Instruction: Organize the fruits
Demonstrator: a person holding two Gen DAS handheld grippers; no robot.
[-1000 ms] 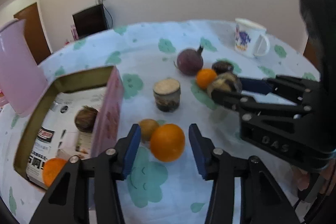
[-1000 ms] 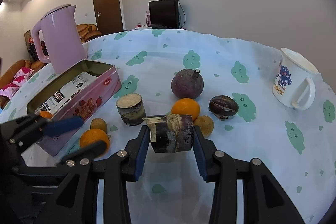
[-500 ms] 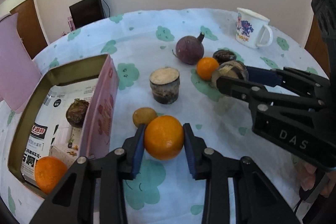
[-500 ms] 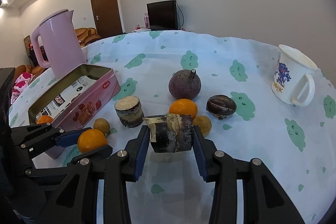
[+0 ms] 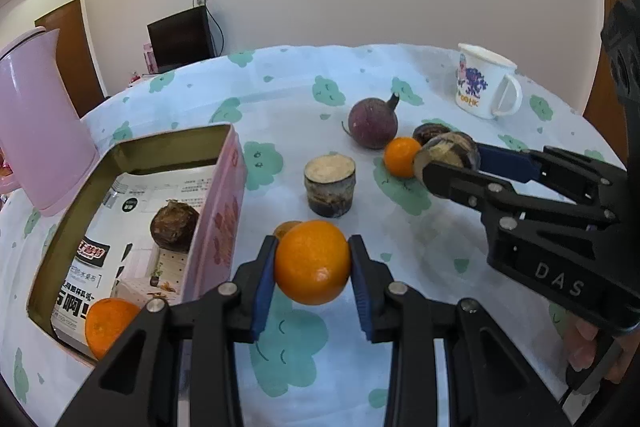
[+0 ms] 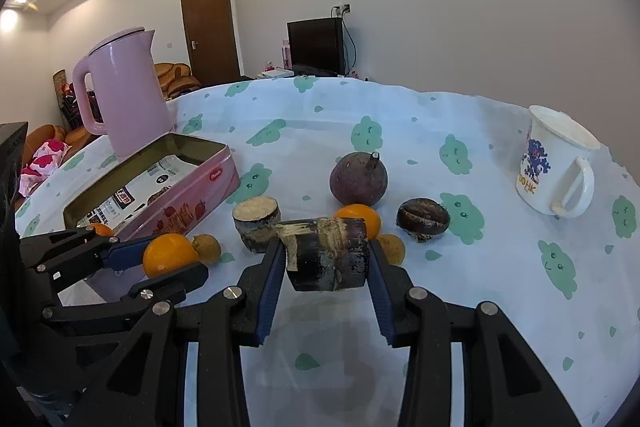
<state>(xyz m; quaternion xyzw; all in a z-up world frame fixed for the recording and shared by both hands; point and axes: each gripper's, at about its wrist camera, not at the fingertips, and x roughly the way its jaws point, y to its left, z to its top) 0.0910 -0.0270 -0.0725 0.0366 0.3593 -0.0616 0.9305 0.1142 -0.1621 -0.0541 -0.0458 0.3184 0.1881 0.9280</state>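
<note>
Left wrist: small fruit (image 5: 286,228) behind orange (image 5: 312,262)

The left gripper (image 5: 313,269) pinches a round orange fruit (image 5: 312,262) between blue pads. At its two o'clock, the right gripper (image 6: 327,253) clamps a dark cut stalk piece (image 6: 326,254).

Pink kettle (image 6: 124,91); white mug (image 6: 556,167); television (image 6: 316,45)

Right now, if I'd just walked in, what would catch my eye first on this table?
Probably the bright orange clamped in the left gripper, beside the open pink tin already holding fruit. Next, the dark sugarcane chunk gripped by the right gripper, in front of the loose fruit mid-table.
</note>
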